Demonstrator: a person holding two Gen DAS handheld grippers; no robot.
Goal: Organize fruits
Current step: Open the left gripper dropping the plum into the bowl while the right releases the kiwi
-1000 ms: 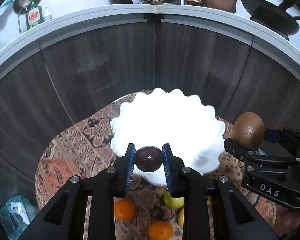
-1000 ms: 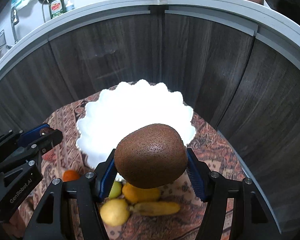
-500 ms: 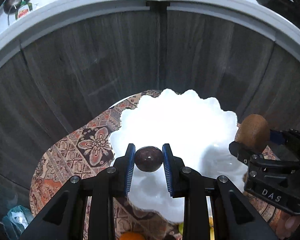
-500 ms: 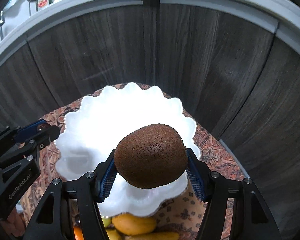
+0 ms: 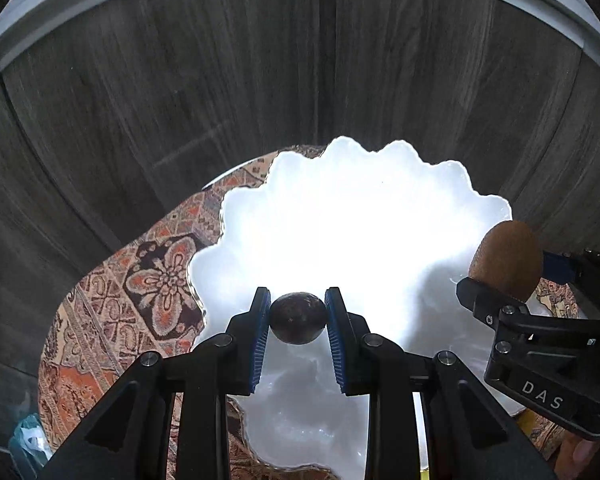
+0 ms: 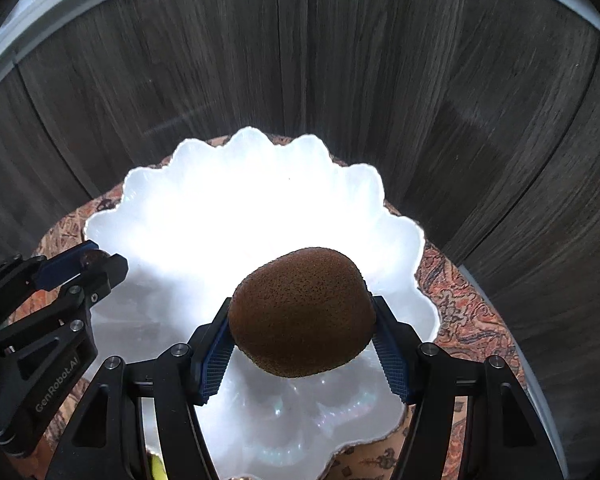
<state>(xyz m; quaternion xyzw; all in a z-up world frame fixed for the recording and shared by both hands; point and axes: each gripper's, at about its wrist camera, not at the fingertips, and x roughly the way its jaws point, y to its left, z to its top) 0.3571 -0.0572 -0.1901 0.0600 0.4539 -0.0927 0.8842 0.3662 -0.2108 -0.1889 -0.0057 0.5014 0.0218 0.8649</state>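
Note:
A white scalloped bowl (image 5: 364, 216) (image 6: 236, 200) sits on a patterned cloth. My left gripper (image 5: 298, 320) is shut on a small dark round fruit (image 5: 298, 318) and holds it over the bowl's near left part; it also shows in the right wrist view (image 6: 88, 262). My right gripper (image 6: 302, 340) is shut on a brown kiwi (image 6: 302, 312) above the bowl's near right part. The kiwi also shows in the left wrist view (image 5: 506, 266), at the bowl's right rim. The bowl's bare inside shows no fruit.
The patterned cloth (image 5: 140, 292) (image 6: 460, 296) covers a small round table. Dark wood cabinet doors (image 5: 220, 60) stand close behind the bowl. A bit of yellow-green fruit (image 6: 155, 466) peeks out under the bowl's near edge.
Both grippers have moved forward and lower over the bowl with their fruits. The loose fruits on the cloth have slid out of view below.

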